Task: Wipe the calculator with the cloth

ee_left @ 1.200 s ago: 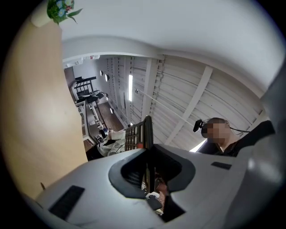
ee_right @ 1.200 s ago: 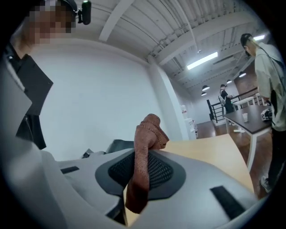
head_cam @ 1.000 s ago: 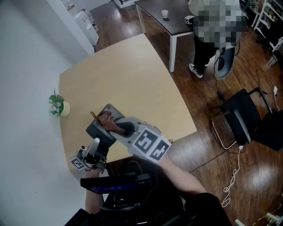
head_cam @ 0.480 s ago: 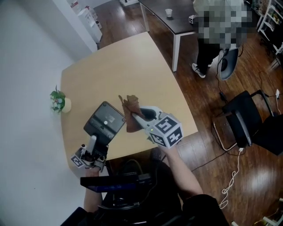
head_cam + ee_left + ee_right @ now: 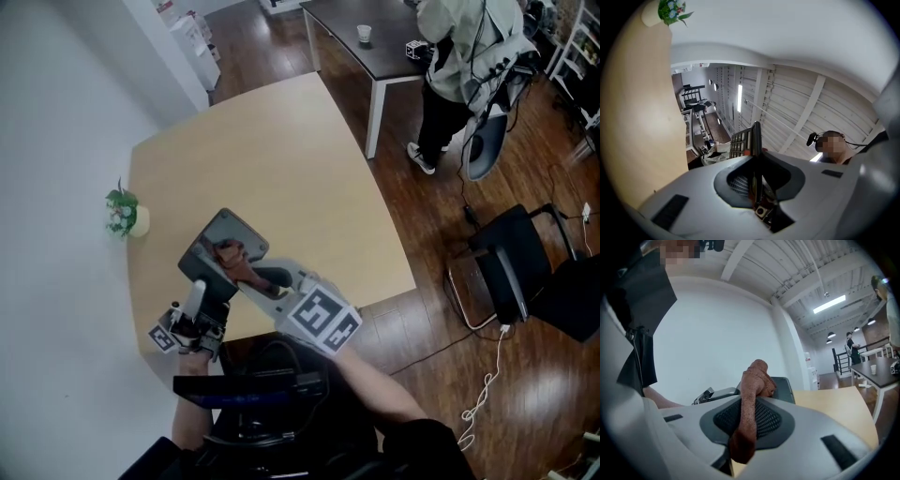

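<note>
Fingers (image 5: pixel 766 420) of right gripper (image 5: pixel 246 270) pinch cloth (image 5: pixel 757 376), seemingly touching calculator (image 5: pixel 217 232).

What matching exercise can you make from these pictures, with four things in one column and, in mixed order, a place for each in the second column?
Things:
1. calculator
2. cloth
3. potted plant
4. paper cup

Places:
A. standing on the dark table
B. clamped between the jaws of the right gripper
C. standing near the edge of the light wooden table, by the wall
D. clamped between the jaws of the left gripper

Right pairs: 1-D, 2-B, 3-C, 4-A
</note>
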`<state>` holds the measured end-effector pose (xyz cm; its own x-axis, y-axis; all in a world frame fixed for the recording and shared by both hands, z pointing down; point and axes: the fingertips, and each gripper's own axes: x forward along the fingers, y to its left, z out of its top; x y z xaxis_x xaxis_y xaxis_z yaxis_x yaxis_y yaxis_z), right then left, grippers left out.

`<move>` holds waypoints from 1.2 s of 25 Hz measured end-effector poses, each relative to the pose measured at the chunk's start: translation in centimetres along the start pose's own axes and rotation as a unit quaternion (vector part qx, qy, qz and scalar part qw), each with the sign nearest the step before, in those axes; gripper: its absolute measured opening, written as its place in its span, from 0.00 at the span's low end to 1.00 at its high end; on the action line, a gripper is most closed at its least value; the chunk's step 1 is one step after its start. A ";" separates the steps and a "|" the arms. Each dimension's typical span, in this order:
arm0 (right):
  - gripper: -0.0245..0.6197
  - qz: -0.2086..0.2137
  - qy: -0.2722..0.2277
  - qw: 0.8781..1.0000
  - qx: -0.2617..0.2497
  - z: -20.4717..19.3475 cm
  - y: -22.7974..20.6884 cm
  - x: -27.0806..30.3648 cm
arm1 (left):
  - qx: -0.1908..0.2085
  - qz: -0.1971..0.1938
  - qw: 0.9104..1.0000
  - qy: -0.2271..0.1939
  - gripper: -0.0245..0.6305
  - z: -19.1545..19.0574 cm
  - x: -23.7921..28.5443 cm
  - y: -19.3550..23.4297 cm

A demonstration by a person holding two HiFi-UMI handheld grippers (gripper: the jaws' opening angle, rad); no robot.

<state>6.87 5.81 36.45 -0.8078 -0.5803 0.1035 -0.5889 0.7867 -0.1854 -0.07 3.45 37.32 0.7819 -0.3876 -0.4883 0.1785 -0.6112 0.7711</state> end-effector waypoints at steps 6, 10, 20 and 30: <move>0.14 -0.065 0.000 0.998 0.019 -1.3 -5.5 -2.1 | -0.001 -0.016 1.000 0.005 0.13 0.1 -0.5 -0.7; 0.14 -0.104 0.019 0.994 0.029 -2.5 -8.5 -3.2 | 0.002 -0.013 1.000 0.010 0.12 -0.1 -0.8 -0.4; 0.14 -0.040 0.018 0.999 -0.015 0.9 -4.0 -0.5 | 0.051 0.025 0.996 0.062 0.12 -1.1 -2.3 1.7; 0.14 -0.054 -0.005 0.999 -0.007 4.4 -7.3 0.0 | 0.070 0.037 0.992 0.102 0.12 -1.9 -2.7 1.7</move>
<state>11.31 -0.90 33.52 -0.7395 -0.6638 0.1122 -0.6727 0.7224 -0.1599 -0.78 4.77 40.75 0.8967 -0.2956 -0.3295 0.0436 -0.6817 0.7303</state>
